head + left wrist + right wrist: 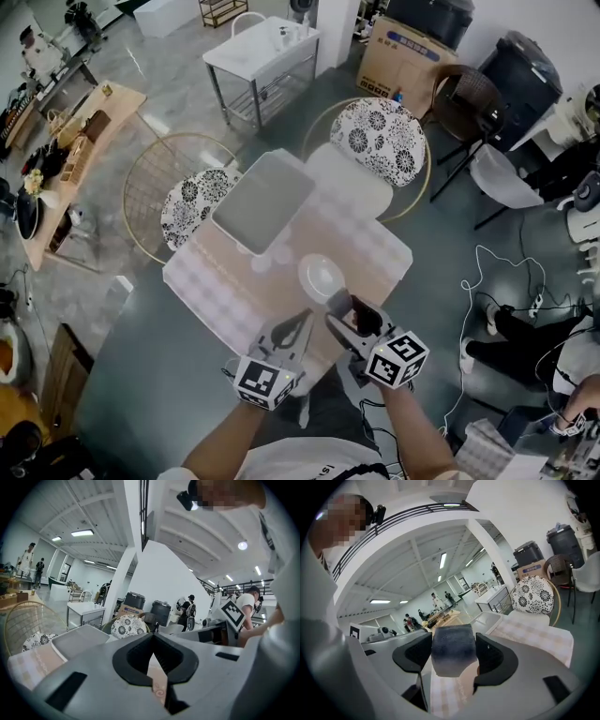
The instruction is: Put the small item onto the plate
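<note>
Grey tray (262, 202) on table (380, 251); floral chair (380, 139) behind.
</note>
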Available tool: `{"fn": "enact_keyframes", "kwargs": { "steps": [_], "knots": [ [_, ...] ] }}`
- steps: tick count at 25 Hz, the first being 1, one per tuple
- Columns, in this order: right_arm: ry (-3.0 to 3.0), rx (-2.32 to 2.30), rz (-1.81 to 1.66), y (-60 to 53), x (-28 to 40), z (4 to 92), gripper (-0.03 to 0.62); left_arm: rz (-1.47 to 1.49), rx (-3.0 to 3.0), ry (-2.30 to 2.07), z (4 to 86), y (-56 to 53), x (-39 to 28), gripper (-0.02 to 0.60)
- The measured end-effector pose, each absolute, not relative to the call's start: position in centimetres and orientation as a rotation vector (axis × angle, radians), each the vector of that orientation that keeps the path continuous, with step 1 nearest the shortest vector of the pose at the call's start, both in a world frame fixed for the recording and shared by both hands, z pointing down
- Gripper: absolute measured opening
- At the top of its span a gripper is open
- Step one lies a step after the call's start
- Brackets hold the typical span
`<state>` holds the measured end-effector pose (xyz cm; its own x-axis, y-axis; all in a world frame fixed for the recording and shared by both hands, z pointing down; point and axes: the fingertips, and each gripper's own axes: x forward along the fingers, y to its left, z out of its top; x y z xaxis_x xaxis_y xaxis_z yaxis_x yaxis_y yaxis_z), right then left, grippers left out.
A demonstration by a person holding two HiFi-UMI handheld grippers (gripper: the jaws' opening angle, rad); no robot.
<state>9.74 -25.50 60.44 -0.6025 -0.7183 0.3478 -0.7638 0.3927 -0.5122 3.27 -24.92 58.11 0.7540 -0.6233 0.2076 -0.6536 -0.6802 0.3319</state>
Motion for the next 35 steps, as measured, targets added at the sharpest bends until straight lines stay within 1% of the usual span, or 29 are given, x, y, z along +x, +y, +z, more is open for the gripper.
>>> {"fn": "enact_keyframes", "kwargs": {
  "steps": [14, 22, 27, 35],
  "knots": [
    [-2.327, 1.228, 1.059, -29.8, 11.0, 74.4, 0.293, 0.182, 2.435, -0.989, 65.1, -29.6, 4.2, 0.005],
    [-2.150, 1.141, 1.078, -30.5, 10.9, 81.9, 0.291, 0.205, 2.384, -1.021, 67.1, -31.3, 4.0, 0.005],
    [-2.044, 1.101, 1.048, -29.8, 10.4, 84.7, 0.291, 0.224, 2.337, -1.057, 68.3, -30.9, 2.6, 0.005],
    [-1.923, 1.072, 0.993, -30.3, 10.2, 86.8, 0.291, 0.221, 2.304, -1.114, 68.5, -30.7, 0.8, 0.005]
  ]
}}
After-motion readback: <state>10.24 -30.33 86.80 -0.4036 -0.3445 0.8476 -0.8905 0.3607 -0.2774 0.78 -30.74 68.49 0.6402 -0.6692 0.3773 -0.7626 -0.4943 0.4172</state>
